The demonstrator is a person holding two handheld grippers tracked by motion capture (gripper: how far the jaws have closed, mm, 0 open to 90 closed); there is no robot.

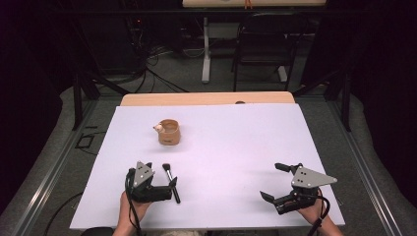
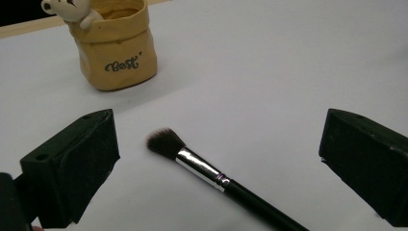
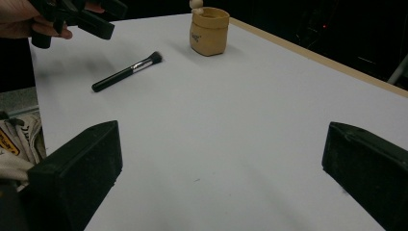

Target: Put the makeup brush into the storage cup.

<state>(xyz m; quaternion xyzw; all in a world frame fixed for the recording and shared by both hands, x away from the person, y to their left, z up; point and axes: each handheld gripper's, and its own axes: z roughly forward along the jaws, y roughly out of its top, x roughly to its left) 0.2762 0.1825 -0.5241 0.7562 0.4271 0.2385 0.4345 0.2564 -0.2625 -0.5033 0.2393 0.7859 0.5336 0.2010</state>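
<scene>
A black-handled makeup brush (image 1: 171, 185) with a silver ferrule lies flat on the white table sheet (image 1: 231, 142), bristles pointing away from the person. My left gripper (image 1: 166, 190) hovers open over it. In the left gripper view the brush (image 2: 211, 173) lies between the two wide-apart jaws of that gripper (image 2: 216, 159), touching neither. A tan pouch-shaped pot (image 1: 168, 133) with a small white bear on its rim stands upright farther back. My right gripper (image 1: 274, 182) is open and empty near the front right; in its own view this gripper (image 3: 221, 163) frames only bare sheet.
The right gripper view has the pot (image 3: 209, 31), the brush (image 3: 127, 72) and the left gripper (image 3: 72, 14) in a hand at far left. A wooden table edge (image 1: 206, 98) runs behind the sheet. Beyond it are a chair (image 1: 263, 46) and cables on the floor.
</scene>
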